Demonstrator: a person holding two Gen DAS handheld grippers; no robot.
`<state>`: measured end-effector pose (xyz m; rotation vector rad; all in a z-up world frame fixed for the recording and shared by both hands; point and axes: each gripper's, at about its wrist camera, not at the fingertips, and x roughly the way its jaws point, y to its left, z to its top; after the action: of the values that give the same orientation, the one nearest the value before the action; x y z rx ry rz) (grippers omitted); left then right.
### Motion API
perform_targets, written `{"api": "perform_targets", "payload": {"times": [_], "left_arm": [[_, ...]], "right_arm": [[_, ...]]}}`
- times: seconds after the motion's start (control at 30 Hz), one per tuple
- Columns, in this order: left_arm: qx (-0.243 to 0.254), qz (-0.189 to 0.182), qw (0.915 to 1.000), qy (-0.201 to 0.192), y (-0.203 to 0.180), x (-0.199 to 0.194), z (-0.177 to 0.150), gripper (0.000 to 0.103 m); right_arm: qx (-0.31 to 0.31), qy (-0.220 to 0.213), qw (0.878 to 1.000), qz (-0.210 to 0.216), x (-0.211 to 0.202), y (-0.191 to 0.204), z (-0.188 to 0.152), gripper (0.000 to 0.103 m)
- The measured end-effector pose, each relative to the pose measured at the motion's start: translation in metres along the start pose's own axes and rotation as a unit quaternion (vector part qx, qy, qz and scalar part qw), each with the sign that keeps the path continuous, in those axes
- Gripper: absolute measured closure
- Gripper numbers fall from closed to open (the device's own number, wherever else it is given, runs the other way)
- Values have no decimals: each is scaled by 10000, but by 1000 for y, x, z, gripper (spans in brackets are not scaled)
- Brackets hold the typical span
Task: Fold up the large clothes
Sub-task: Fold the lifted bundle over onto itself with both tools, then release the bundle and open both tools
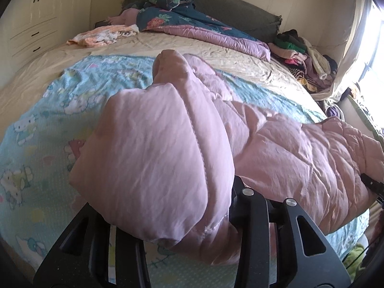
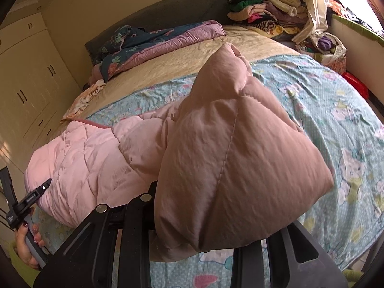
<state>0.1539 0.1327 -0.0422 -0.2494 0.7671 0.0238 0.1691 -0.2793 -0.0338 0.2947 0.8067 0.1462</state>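
a white wardrobe (image 1: 31, 19) stands past the bed's left edge. the left gripper (image 1: 192, 216) has its jaws pinching one bunched end of the pink quilted jacket (image 1: 276, 148), which stretches across the blue cartoon sheet (image 1: 48, 120) near the bed's near edge. the right gripper (image 2: 204, 228) pinches the other end. a clothes pile (image 2: 264, 9) sits at the far right corner.

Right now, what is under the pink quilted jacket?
The pink quilted jacket lies on a light blue cartoon-print sheet spread over the beige bedspread. The sheet shows around it; anything directly beneath the jacket is hidden.
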Motion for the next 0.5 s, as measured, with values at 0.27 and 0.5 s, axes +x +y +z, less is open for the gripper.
{"api": "perform_targets", "payload": {"times": [0.27, 0.5], "left_arm": [[-12, 168, 9997, 179, 8, 17, -22, 63], [-31, 228, 9995, 211, 6, 16, -29, 57]], "right_arm": [[427, 409, 9982, -110, 31, -29, -14, 70], [651, 640, 9958, -116, 44, -41, -23, 47]]}}
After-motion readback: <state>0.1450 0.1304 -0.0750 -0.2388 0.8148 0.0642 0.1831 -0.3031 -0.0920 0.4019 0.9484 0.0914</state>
